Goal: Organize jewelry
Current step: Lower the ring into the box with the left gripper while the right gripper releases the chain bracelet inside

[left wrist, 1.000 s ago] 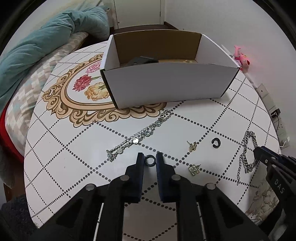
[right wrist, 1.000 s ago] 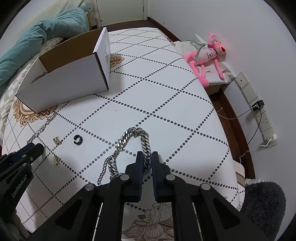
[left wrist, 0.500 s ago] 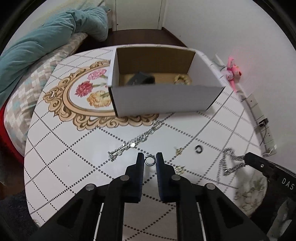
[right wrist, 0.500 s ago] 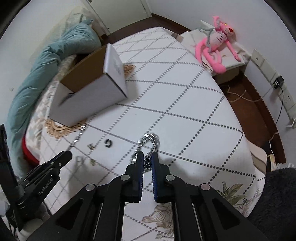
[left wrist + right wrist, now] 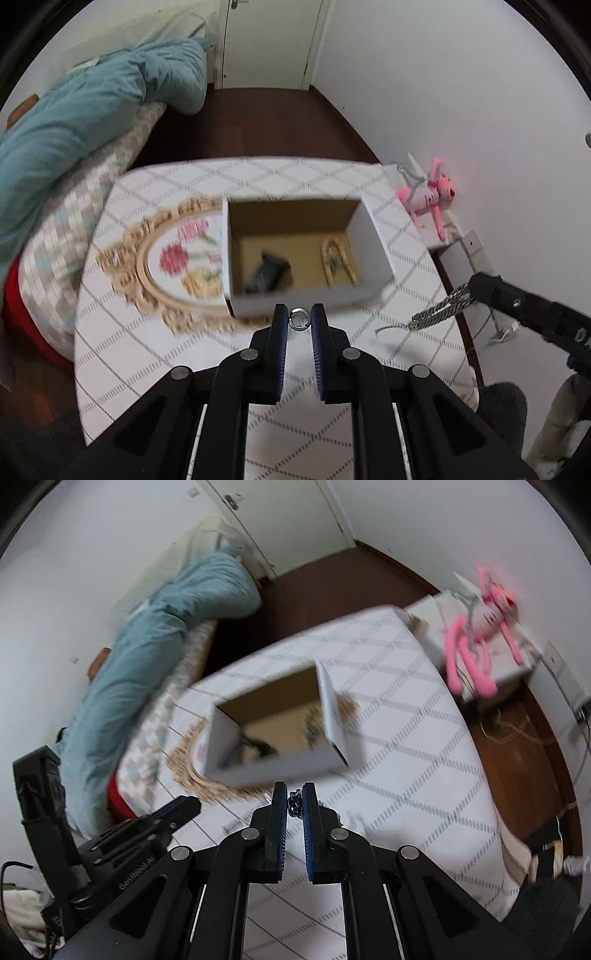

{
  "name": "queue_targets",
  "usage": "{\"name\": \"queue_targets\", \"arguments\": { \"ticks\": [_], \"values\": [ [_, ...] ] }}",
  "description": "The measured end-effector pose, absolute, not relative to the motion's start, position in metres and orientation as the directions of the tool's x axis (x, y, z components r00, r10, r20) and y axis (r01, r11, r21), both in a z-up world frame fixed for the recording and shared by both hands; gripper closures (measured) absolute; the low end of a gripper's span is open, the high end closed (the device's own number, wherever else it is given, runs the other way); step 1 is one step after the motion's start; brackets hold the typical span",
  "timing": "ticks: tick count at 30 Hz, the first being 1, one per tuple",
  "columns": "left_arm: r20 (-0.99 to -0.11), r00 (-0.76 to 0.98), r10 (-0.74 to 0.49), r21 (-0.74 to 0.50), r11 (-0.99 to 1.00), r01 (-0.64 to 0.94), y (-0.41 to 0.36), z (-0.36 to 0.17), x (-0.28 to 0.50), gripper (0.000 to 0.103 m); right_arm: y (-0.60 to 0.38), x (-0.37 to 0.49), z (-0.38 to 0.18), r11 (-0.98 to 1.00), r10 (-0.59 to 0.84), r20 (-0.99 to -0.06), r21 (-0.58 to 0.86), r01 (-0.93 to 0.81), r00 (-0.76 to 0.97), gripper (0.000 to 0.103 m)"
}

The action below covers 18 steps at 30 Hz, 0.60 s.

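My left gripper [image 5: 299, 320] is shut on a small silver ring [image 5: 299, 319], held high above the table in front of the open white cardboard box [image 5: 373, 236]. Inside the box lie a dark object [image 5: 267, 275] and a gold piece [image 5: 338, 264]. My right gripper [image 5: 294, 805] is shut on a silver chain [image 5: 294, 806]. In the left wrist view that chain [image 5: 439, 308] dangles from the right gripper's tip [image 5: 480, 286] at the right, off the table. The box [image 5: 332, 712] lies ahead of the right gripper, blurred. The left gripper [image 5: 181, 806] shows at lower left in the right wrist view.
The round table [image 5: 406, 354] has a white diamond-pattern cloth with a gold floral oval [image 5: 173, 258]. A bed with a teal duvet [image 5: 85, 122] stands to the left. A pink plush toy [image 5: 428, 195] sits by the wall on the right. Dark wooden floor [image 5: 258, 122] lies beyond.
Both grippers have risen well above the table, the left with the ring and the right lifting the chain off the cloth. The box now appears smaller and its inside shows.
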State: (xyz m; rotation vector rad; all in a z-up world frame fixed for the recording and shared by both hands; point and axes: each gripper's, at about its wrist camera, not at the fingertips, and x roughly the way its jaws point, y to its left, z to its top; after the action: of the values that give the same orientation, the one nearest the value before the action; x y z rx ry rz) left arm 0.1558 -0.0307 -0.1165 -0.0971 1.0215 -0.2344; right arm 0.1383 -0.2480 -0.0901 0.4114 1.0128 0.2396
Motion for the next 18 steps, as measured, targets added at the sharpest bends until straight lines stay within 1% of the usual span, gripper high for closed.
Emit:
{"name": "queue_targets", "arguments": {
  "ticks": [4,8,12,18],
  "values": [
    [-0.839,0.495,-0.226,-0.177,0.974,0.144,-0.025,-0.109,0.189,0.093,-0.238,0.17,-0.064,0.896,0.397,-0.74,0.44,-0.055,0.543,0.095],
    [-0.858,0.463,-0.221,-0.187,0.975,0.119,-0.017,-0.115,0.221,0.093,-0.228,0.207,-0.057,0.895,0.41,-0.738,0.439,-0.08,0.537,0.095],
    [-0.893,0.376,-0.249,-0.231,0.969,0.091,-0.009,-0.136,0.257,0.093,-0.215,0.244,-0.068,0.897,0.414,-0.758,0.435,-0.082,0.504,0.095],
    [-0.92,0.277,-0.278,-0.285,0.958,0.017,0.002,-0.161,0.287,0.092,-0.201,0.289,-0.106,0.888,0.443,-0.804,0.453,-0.075,0.397,0.095]
  ]
}}
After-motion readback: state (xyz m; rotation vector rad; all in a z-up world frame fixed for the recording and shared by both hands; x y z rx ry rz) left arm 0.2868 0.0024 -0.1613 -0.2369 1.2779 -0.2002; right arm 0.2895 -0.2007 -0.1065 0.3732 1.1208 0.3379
